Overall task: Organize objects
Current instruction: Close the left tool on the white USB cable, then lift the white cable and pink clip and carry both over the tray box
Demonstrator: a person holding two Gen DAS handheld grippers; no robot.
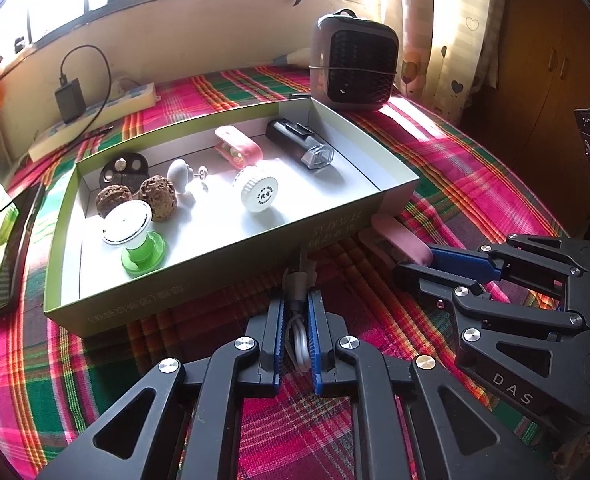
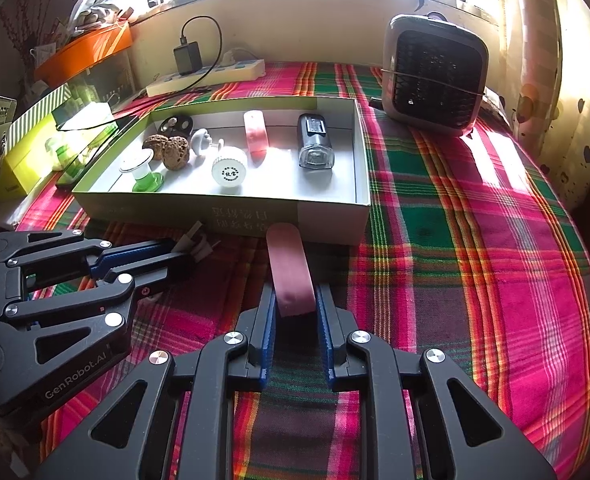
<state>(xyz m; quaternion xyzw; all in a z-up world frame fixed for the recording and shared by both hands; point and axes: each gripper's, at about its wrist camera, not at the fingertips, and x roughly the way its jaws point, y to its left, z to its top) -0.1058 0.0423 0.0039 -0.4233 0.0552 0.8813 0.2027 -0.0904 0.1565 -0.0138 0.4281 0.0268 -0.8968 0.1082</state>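
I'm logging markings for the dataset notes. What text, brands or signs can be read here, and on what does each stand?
"DAS": on the right gripper body, seen from the left wrist.
"GenRobot.AI": on the left gripper body, seen from the right wrist.
Printed characters on the box front wall: upside down, too blurred to read.
Round label on the white cap: too small to read.

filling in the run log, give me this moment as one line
left gripper shut on white cable | right gripper shut on pink case | both in front of box, outside it
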